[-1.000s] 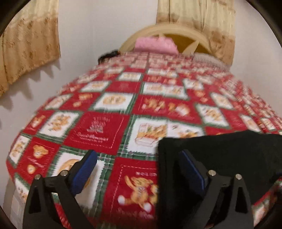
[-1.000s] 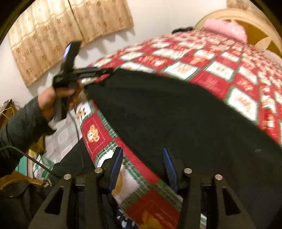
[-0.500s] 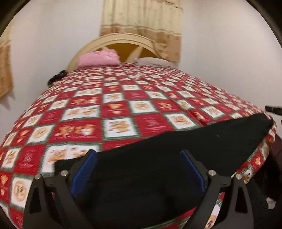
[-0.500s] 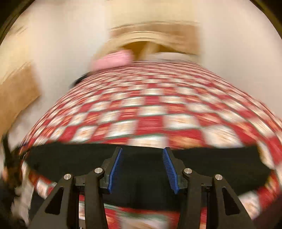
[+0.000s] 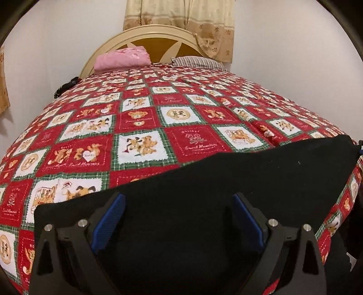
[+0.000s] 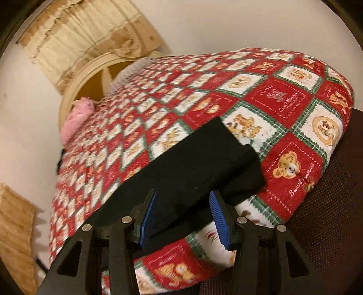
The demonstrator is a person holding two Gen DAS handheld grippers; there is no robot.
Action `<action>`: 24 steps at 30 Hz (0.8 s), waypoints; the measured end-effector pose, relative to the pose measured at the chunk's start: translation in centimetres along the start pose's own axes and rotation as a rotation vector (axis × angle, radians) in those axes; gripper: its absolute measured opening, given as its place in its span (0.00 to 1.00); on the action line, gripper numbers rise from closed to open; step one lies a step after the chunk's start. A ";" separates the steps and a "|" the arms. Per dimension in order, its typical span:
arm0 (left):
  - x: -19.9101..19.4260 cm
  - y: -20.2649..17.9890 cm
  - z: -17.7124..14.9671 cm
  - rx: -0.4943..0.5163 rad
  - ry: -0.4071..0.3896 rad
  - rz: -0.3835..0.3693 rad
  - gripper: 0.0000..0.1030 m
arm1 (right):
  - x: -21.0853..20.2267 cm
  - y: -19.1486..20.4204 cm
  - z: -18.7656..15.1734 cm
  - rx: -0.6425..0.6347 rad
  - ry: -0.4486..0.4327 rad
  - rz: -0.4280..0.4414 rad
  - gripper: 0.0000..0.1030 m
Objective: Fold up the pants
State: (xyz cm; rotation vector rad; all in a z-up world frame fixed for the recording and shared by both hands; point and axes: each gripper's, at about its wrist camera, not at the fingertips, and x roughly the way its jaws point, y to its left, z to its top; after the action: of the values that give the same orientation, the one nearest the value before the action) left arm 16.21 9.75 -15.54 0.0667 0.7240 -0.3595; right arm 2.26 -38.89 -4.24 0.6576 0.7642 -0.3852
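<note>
The black pants point(image 5: 226, 192) lie flat along the near edge of the bed, folded lengthwise into a long strip. My left gripper point(image 5: 178, 217) is open and empty, its blue pads point(image 5: 109, 217) hovering over the left part of the pants. In the right wrist view the pants' right end point(image 6: 204, 156) shows two stacked layers. My right gripper point(image 6: 183, 217) is open and empty, just above the pants' near edge close to that end.
The bed carries a red, white and green teddy-bear quilt point(image 5: 140, 127). A pink pillow point(image 5: 122, 59) and a striped pillow point(image 5: 197, 62) lie by the cream headboard point(image 5: 145, 36). A dark brown surface point(image 6: 329, 215) lies beside the bed's corner. Curtains point(image 5: 181, 20) hang behind.
Both grippers swung round. The left view went from the pants' left edge to centred over them. The right view turned from the left end to the right end. Both stayed open.
</note>
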 end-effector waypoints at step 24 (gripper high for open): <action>1.2 1.4 -0.4 -0.071 0.059 -0.042 0.94 | -2.0 -0.6 2.8 -0.065 -0.164 0.205 0.03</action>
State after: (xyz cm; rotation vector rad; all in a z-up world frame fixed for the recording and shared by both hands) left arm 17.24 10.76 -16.68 -0.0051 0.7967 -0.3728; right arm 2.07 -41.07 -1.49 0.6282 0.5455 -0.2222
